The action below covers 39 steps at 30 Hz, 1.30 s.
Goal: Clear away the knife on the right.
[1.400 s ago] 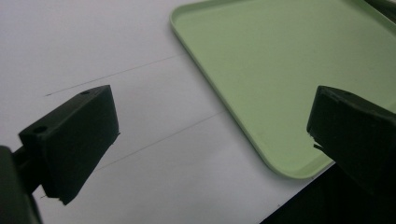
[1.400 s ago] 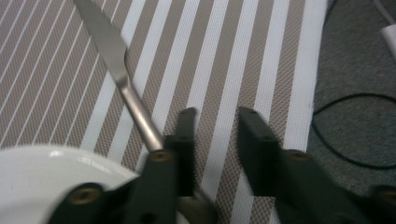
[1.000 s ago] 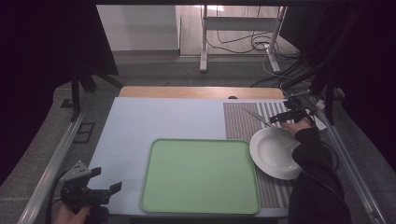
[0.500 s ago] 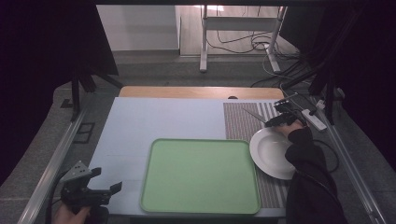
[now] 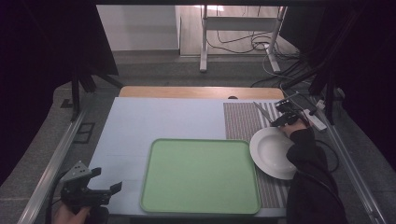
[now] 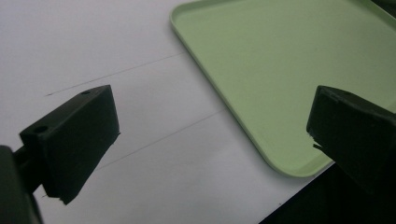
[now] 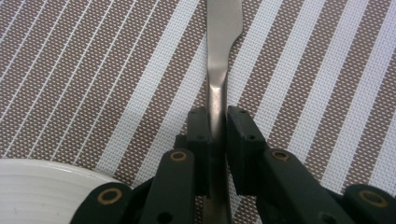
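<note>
1. High view: a pale table in a dark room; right of the green tray lie a striped mat and white plate.
2. Left gripper view: left gripper gapes wide beside the tray's corner.
3. Right gripper view: right gripper clamps a metal knife (handle pinched) over the mat, just beyond the plate.

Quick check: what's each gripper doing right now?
Left gripper: open, holding nothing, above the white table beside the green plastic tray.
Right gripper: shut on the flat silver metal utensil handle.

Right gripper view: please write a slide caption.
Right gripper shut on a metal knife above the striped placemat, beside a white plate.
</note>
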Available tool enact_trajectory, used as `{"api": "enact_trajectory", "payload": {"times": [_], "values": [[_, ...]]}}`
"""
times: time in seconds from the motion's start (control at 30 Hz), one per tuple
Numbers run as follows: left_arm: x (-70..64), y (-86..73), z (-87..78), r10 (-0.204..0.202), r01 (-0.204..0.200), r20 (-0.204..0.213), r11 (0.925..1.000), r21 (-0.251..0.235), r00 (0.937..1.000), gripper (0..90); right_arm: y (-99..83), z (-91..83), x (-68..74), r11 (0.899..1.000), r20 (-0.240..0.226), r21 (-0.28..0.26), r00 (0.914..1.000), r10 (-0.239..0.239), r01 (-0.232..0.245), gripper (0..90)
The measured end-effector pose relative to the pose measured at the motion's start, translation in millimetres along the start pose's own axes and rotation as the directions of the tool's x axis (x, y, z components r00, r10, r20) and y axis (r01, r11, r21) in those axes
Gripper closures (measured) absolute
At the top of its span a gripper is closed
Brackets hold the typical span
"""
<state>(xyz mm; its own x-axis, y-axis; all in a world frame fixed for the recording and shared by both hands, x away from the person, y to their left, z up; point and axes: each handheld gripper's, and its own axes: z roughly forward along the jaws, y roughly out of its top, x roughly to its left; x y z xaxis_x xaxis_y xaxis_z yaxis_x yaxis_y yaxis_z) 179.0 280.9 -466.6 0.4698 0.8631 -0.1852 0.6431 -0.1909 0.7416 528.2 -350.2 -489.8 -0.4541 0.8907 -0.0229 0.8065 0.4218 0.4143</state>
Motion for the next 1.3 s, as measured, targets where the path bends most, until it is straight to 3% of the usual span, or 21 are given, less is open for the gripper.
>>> {"api": "enact_trajectory", "payload": {"times": [0.53, 0.87, 1.03, 1.17, 1.3], "values": [[-0.2, 0.1, 0.1, 0.002, -0.002, 0.000, 1.0000, -0.001, 1.0000, 2.3, -12.6, -31.3, -29.5, 0.996, 0.044, -0.064, 0.9973, 0.059, -0.056, 80.7], [-0.3, 0.3, 0.1, 0.002, -0.002, 0.001, 1.0000, -0.001, 1.0000, 2.3, -24.9, -53.1, -44.3, 0.988, 0.031, -0.114, 0.9932, 0.112, -0.108, 80.7], [-0.3, 0.4, 0.3, 0.003, -0.003, 0.001, 1.0000, -0.001, 1.0000, 2.3, -26.6, -63.5, -40.0, 0.985, 0.008, -0.129, 0.9933, 0.116, -0.114, 80.6], [-0.2, 0.3, 0.2, 0.003, -0.003, 0.002, 1.0000, -0.001, 1.0000, 2.3, -27.2, -72.0, -29.9, 0.986, -0.013, -0.137, 0.9957, 0.092, -0.092, 80.6], [-0.3, 0.4, 0.2, 0.004, -0.004, 0.002, 1.0000, -0.002, 1.0000, 2.3, -28.7, -76.3, -19.1, 0.984, -0.077, -0.153, 0.9938, 0.079, -0.090, 80.6]]}}
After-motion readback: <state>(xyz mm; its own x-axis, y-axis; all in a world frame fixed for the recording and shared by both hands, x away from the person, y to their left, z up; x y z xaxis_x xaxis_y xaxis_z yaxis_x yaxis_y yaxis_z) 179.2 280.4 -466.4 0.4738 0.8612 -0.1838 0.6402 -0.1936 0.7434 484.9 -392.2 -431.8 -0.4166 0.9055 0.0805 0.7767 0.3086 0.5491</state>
